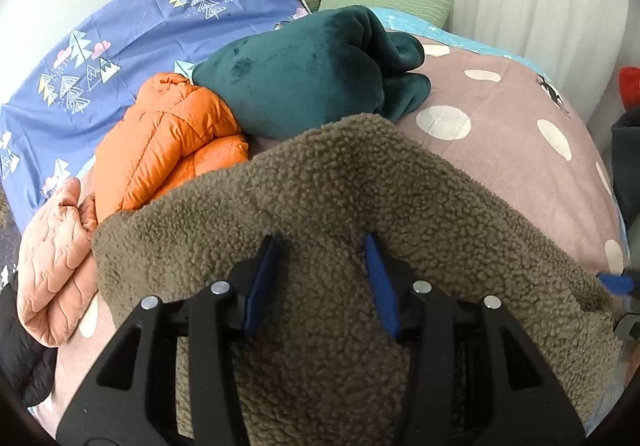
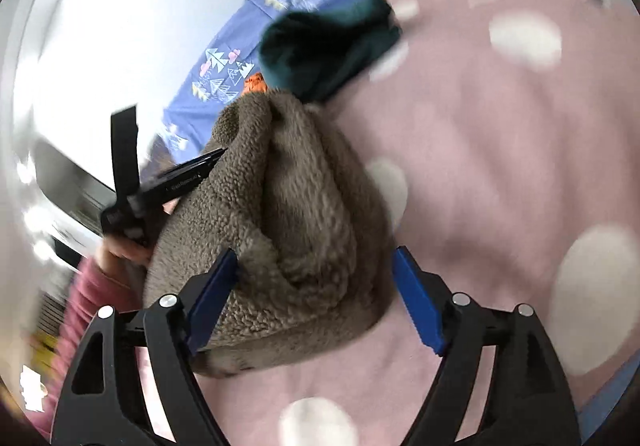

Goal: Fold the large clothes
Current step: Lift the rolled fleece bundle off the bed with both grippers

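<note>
Fleece point(image 2: 280, 230): folded into a bundle on the bedspread point(image 2: 500, 166), near finished. My right gripper point(image 2: 316, 286) gapes wide, freeing it. My left gripper point(image 1: 322, 278) straddles pile, part-open; grip unclear. Orange jacket point(image 1: 168, 150), teal blanket point(image 1: 304, 74) remain.

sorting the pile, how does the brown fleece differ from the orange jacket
The brown fleece has a nubbly, curly pile; the orange jacket is smooth, shiny and quilted. The fleece lies nearest, between the left tool's fingers, while the jacket sits further back, untouched, beside the teal blanket. Both lie bunched up on the bed.
</note>
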Demonstrator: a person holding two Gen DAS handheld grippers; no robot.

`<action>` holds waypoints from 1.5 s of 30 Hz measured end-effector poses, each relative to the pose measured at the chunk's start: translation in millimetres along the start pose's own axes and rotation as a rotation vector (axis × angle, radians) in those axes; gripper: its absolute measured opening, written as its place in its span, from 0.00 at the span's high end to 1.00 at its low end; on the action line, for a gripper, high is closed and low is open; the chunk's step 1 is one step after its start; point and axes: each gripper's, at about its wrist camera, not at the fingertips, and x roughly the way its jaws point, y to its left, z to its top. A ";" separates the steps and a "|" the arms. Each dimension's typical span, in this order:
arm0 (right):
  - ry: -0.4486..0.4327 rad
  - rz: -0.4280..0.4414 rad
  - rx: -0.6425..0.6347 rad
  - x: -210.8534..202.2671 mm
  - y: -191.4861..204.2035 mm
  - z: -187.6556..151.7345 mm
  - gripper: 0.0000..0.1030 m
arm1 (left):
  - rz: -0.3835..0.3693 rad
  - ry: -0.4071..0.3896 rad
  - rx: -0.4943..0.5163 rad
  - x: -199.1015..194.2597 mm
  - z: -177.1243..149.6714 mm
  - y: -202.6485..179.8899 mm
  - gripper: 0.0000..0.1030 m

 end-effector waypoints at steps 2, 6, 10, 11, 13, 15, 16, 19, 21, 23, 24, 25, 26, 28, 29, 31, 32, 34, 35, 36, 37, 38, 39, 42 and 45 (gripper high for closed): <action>0.052 0.062 0.071 9.1 -9.4 3.8 0.18 | 0.009 -0.002 0.004 -1.1 -0.3 -1.4 0.55; 0.108 0.129 0.124 30.9 -11.5 12.3 0.14 | -0.006 -0.007 -0.009 -1.4 -1.4 2.1 0.55; 0.137 0.130 0.123 44.8 -0.7 17.4 0.14 | -0.015 -0.006 -0.019 -0.1 -0.6 3.8 0.55; 0.137 0.116 0.118 48.9 3.3 18.5 0.14 | -0.014 -0.007 -0.018 -0.3 -0.8 4.1 0.55; 0.127 0.095 0.104 51.4 7.7 18.5 0.27 | -0.017 -0.008 -0.020 -0.1 -1.2 5.6 0.55; 0.107 0.082 0.074 46.8 11.2 16.8 0.40 | -0.020 -0.008 -0.025 0.4 -1.1 6.1 0.54; 0.090 0.058 0.041 42.1 16.9 15.1 0.45 | -0.023 -0.008 -0.028 1.0 -0.6 6.0 0.54; 0.062 0.007 -0.015 37.5 26.0 10.6 0.47 | -0.025 -0.008 -0.025 1.8 0.9 5.0 0.54; 0.059 0.011 -0.015 37.5 24.5 9.3 0.47 | -0.028 -0.017 -0.029 0.5 0.5 5.7 0.54; 0.061 0.027 -0.005 36.8 20.9 8.6 0.47 | -0.054 -0.043 -0.059 -5.0 -1.3 12.7 0.50; 0.062 0.033 -0.008 36.8 20.1 8.4 0.47 | -0.065 -0.060 -0.082 -9.4 -2.7 18.0 0.46; 0.062 0.036 -0.010 36.3 18.4 8.5 0.46 | -0.069 -0.085 -0.119 -16.7 -4.8 25.9 0.36; 0.060 0.037 -0.014 35.5 17.8 8.0 0.46 | -0.074 -0.110 -0.157 -24.3 -7.8 34.3 0.26; 0.061 0.038 -0.016 36.7 17.0 8.2 0.45 | -0.098 -0.167 -0.227 -40.2 -18.9 55.8 0.20; 0.062 0.041 -0.015 34.2 15.3 6.8 0.45 | -0.093 -0.196 -0.271 -47.2 -27.7 72.0 0.17; 0.065 0.044 -0.013 35.4 14.7 7.3 0.43 | -0.061 -0.210 -0.372 -49.7 -47.0 107.2 0.16; 0.064 0.045 -0.014 34.8 15.2 7.1 0.43 | -0.053 -0.201 -0.416 -47.3 -55.0 121.4 0.15; 0.062 0.046 -0.015 36.0 15.1 7.2 0.41 | -0.065 -0.165 -0.528 -36.6 -74.1 151.2 0.15; 0.061 0.047 -0.014 37.4 15.2 8.1 0.41 | -0.103 -0.139 -0.608 -26.9 -87.4 168.4 0.15; 0.061 0.049 -0.012 37.7 15.0 8.4 0.40 | -0.141 -0.123 -0.665 -18.6 -97.2 178.6 0.15; 0.062 0.050 -0.010 38.3 14.7 8.7 0.39 | -0.183 -0.109 -0.721 -10.2 -106.5 188.1 0.14; 0.063 0.050 -0.009 39.2 15.0 9.6 0.39 | -0.248 -0.089 -0.791 3.2 -117.7 198.0 0.13; 0.063 0.049 -0.008 39.9 15.5 10.0 0.38 | -0.286 -0.082 -0.820 9.4 -122.5 202.4 0.09; 0.064 0.041 -0.009 41.2 15.6 10.6 0.35 | -0.388 -0.085 -0.886 28.9 -130.2 213.3 0.05; 0.064 0.041 -0.003 43.5 14.5 11.4 0.32 | -0.433 -0.088 -0.903 43.2 -128.0 212.9 0.02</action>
